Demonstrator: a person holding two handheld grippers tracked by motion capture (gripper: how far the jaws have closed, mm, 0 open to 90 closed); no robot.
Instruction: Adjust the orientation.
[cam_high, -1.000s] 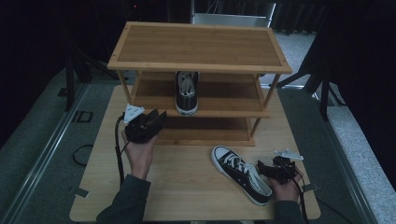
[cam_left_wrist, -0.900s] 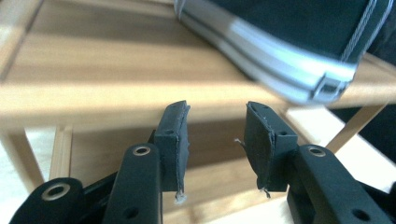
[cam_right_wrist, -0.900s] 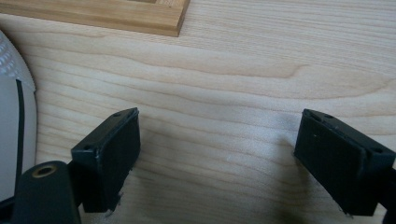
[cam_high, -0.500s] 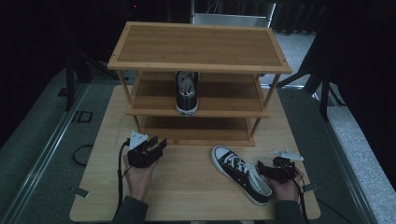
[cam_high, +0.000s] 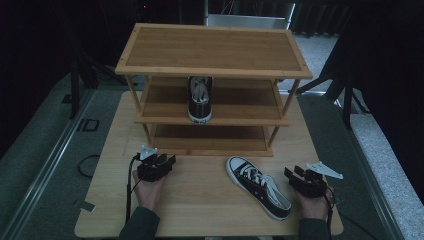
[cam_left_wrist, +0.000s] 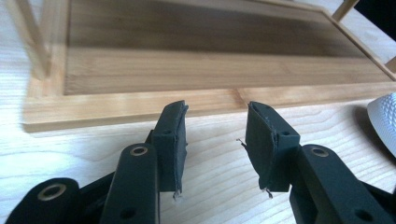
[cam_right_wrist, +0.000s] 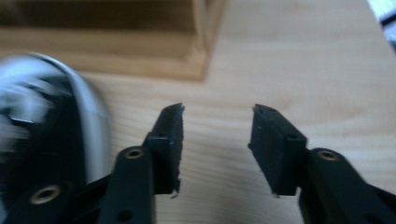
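High view: left gripper (cam_high: 167, 161) sat low on the table (cam_high: 200, 200) just in front of the shoe rack (cam_high: 212, 70), jaws apart w/ nothing between. Right gripper (cam_high: 295, 173) sat just right of the loose sneaker (cam_high: 257, 186), jaws apart, having just been closing, nothing gripped. A 2nd sneaker (cam_high: 199, 98) stood on the rack's mid shelf, well ahead of both. Left gripper view: jaws apart over bare wood, the rack's bottom shelf (cam_left_wrist: 205, 70) just ahead. Right gripper view: jaws apart over bare table, blurred sneaker just beside the left jaw, not between.

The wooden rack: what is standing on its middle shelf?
One black sneaker stands on the rack's middle shelf, white toe forward. The top shelf covers its heel end.
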